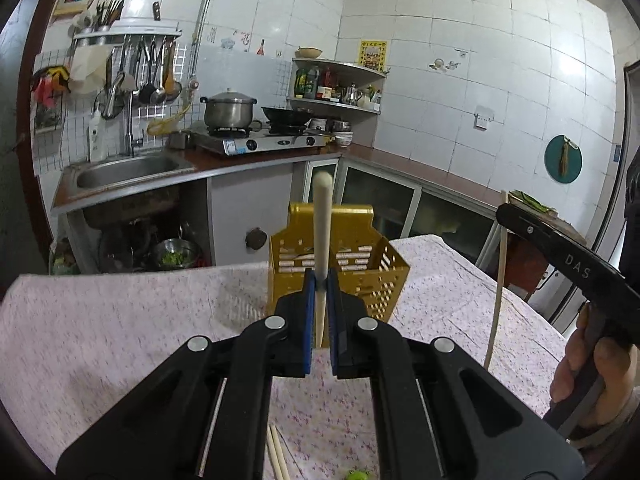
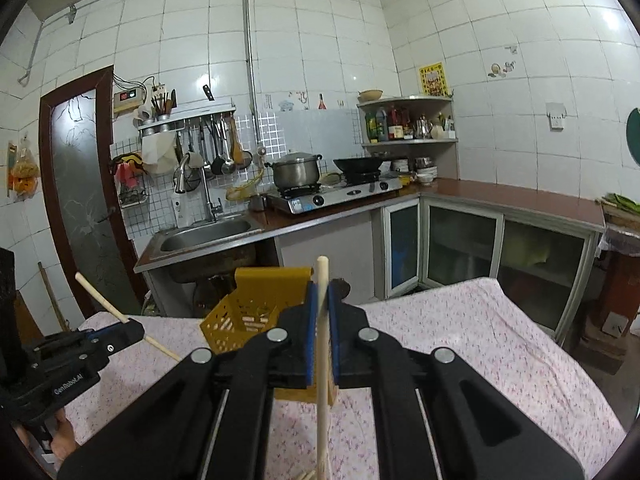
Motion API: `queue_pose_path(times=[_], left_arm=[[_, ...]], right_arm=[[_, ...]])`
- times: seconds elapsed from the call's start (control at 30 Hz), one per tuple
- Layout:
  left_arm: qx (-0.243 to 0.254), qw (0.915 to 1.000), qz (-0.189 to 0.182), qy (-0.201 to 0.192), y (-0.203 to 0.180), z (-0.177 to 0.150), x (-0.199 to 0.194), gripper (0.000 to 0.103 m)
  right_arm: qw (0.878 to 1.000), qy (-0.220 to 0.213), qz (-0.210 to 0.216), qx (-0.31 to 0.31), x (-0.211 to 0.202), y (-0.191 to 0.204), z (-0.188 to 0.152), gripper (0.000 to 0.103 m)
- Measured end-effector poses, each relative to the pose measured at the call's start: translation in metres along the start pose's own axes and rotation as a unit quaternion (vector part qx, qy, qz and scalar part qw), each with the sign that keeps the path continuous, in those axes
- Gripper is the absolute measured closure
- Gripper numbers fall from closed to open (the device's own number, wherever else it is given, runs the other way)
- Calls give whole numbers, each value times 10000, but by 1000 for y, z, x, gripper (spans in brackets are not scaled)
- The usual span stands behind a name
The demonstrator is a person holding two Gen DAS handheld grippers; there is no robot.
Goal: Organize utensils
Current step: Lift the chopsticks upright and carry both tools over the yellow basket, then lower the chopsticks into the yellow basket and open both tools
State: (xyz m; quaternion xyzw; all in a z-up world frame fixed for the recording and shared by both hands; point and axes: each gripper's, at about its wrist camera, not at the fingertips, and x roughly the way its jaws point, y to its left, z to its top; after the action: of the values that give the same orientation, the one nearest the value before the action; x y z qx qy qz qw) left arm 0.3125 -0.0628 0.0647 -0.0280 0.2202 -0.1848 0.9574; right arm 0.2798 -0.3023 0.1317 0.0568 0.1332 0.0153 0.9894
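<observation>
The task is judged partly done: light sticks already lie inside the yellow slotted holder [image 1: 340, 268], at centre frame on the floral cloth [image 1: 120, 340]. 1 pale wooden chopstick [image 1: 322, 248] is clamped upright in the left gripper [image 1: 320, 300], another [image 2: 322, 340] in the right gripper [image 2: 322, 312]. 2 more chopsticks [image 1: 278, 456] are left at the bottom edge.

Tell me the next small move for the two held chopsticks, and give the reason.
Probably carry the left gripper forward over the yellow utensil holder and lower its chopstick in. Both grippers are shut on one chopstick each, the right gripper too, and the holder stands open-topped just ahead.
</observation>
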Motion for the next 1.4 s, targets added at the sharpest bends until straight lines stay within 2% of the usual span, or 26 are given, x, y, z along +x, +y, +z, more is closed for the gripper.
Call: queue_pose_path(times=[0.27, 0.43, 0.73, 0.83, 0.97, 1.1, 1.4], left_arm=[[119, 9998, -53, 117, 2, 42, -9, 99], [268, 9993, 94, 227, 3, 68, -8, 99], [233, 9995, 17, 224, -1, 122, 7, 99], [276, 9992, 87, 271, -3, 122, 28, 99], [448, 9986, 159, 224, -1, 105, 56, 99], [427, 9977, 226, 466, 9, 81, 86, 99], [179, 9971, 196, 716, 29, 52, 106, 98]], right_arm=[[9979, -652, 29, 6, 24, 4, 35, 97], [9960, -882, 2, 119, 40, 3, 59, 97], [9926, -1126, -62, 441, 73, 5, 97, 97], [9918, -1163, -127, 508, 89, 6, 96, 97], [9918, -1150, -106, 543, 106, 4, 81, 97], [9909, -1288, 4, 404, 111, 4, 60, 97], [9954, -953, 32, -10, 129, 14, 12, 97]])
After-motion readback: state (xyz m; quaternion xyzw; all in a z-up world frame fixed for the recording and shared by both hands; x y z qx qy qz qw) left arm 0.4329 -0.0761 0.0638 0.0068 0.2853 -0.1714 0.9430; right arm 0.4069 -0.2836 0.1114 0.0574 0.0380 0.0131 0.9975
